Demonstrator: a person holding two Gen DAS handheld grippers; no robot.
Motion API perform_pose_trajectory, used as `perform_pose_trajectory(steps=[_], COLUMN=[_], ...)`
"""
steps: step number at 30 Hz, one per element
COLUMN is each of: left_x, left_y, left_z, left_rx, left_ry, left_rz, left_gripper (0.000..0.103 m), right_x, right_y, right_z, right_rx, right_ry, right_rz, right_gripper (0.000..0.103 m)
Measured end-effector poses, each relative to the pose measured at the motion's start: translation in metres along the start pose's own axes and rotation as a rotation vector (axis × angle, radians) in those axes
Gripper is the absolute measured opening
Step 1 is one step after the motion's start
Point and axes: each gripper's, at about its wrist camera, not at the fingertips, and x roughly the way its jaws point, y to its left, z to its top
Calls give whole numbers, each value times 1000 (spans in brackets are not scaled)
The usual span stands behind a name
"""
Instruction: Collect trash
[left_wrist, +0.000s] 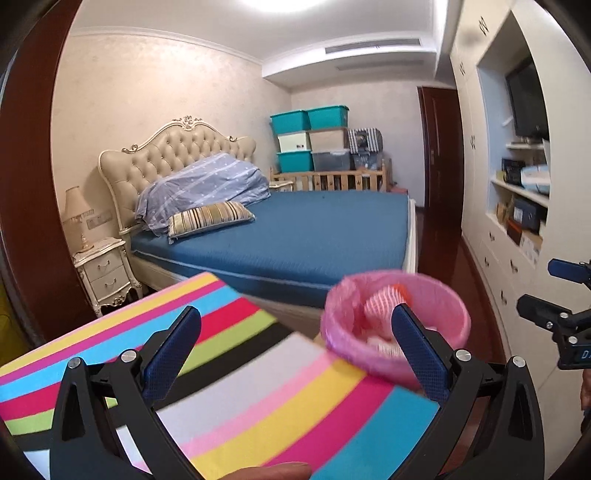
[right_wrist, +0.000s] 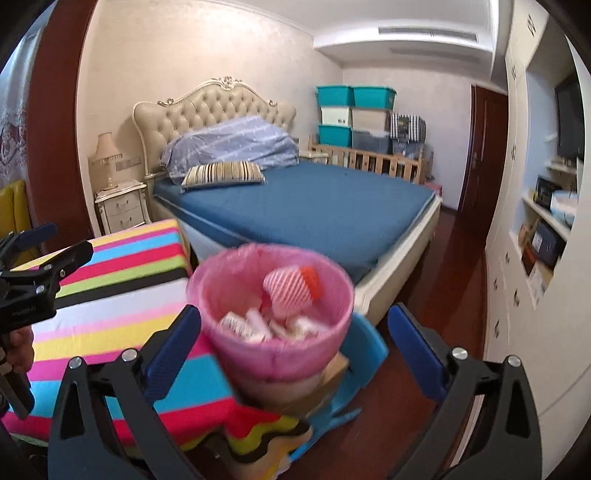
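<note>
Left gripper over striped tablecloth, fingers wide apart, nothing between the pads. Pink-lined bin just off the cloth's right edge, holding trash: wrappers, a red-striped piece. Right gripper fingers spread wide, empty, bin beyond them.

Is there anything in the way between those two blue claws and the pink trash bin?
Nothing visible blocks either one. The pink bin, lined with a bag and holding wrappers, sits beside the striped tablecloth. The right gripper is open, facing the bin. The left gripper is open above the cloth, the bin ahead towards its right finger.
</note>
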Motion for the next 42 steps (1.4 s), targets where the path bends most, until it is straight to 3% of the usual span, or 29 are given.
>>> perform_pose_trajectory(steps=[6,9,17,25,42], left_x=[-8,-10,-11,-18,-20], left_y=[-7,-15,-28,-36,-30], left_z=[-34,-48,-64,-64,-63], left_rx=[-21,8,26,40,21], left_ry=[76,105,123,87,86], left_rz=[-20,-34,-77,-97,-93], left_gripper=[96,96,96,96,96], right_x=[3,5,7,6,7], right_y=[-5,-6,-4,-6,2], right_z=[-44,-52,-50,-46,-46], right_rx=[37,39,14,18,-14], right_ry=[74,76,63,44,36], right_rz=[66,55,60,72,63], right_gripper=[98,98,98,98,98])
